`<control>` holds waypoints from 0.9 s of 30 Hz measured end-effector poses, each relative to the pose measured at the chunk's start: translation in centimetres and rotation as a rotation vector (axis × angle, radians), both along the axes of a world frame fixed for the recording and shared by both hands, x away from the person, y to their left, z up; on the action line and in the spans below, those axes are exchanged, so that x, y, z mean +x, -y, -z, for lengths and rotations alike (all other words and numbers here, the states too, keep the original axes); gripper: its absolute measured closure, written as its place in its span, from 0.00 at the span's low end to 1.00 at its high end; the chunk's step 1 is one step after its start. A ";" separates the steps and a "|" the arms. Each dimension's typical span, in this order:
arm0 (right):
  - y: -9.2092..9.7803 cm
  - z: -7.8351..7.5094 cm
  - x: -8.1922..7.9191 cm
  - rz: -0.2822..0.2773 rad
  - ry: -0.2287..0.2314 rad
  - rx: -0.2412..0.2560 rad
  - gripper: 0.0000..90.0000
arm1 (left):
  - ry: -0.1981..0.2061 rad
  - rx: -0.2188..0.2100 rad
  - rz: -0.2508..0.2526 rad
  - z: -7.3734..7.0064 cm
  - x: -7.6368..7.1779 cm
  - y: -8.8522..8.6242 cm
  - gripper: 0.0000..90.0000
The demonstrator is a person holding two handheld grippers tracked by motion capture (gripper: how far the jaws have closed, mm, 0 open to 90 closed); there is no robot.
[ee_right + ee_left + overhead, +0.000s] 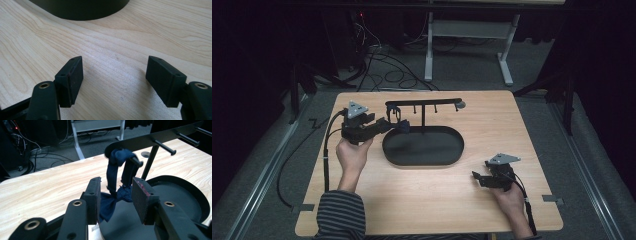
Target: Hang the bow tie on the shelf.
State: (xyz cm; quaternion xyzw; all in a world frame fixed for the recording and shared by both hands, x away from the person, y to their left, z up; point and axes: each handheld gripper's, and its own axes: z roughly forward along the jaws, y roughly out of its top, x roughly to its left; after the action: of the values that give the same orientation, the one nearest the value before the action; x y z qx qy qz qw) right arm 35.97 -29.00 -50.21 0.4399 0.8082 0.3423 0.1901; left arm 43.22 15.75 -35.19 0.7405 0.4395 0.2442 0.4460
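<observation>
Blue cloth (117, 180), a dark strip knotted into a bow at its lower end, hangs looped over the end peg (137, 162) of a black rack (424, 105), and its knot sits right between the jaws of the left hand-held gripper (116, 192). Those jaws stand a little apart on either side of the bow, with a gap showing between each pad and the fabric, so the left hand-held gripper is parted and clamps nothing; whether a pad brushes the cloth cannot be told. In the high view the left hand-held gripper (384, 125) is held up at the rack's left end, just above the near-left rim of the black oval tray (422, 160) from which the rack's post rises. Beyond its jaws, more pegs stick out along the rack's bar. The right hand-held gripper (475, 176) rests low over the wooden table (422, 200), well apart from the cloth and off to the right of the tray. Its jaws (115, 80) are spread wide with bare wood between them, and the tray's dark wall lies ahead of them.
</observation>
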 end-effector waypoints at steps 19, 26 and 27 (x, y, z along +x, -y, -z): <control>0.0 0.0 0.0 0.000 -0.001 -0.004 0.35 | 0.006 -0.061 -0.010 0.4 -3.3 -3.1 0.63; 0.0 0.0 0.0 0.001 -0.002 -0.003 0.35 | 0.008 -0.061 -0.008 0.4 -4.3 -3.5 0.62; 0.0 0.0 0.0 -0.001 -0.001 -0.004 0.35 | 0.009 -0.063 -0.007 0.4 -4.4 -3.6 0.61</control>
State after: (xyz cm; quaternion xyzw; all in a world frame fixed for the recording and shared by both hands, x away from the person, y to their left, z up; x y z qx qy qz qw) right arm 35.95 -28.98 -50.20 0.4393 0.8091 0.3405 0.1907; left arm 38.81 19.31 -35.63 0.7234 0.4474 0.2351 0.4703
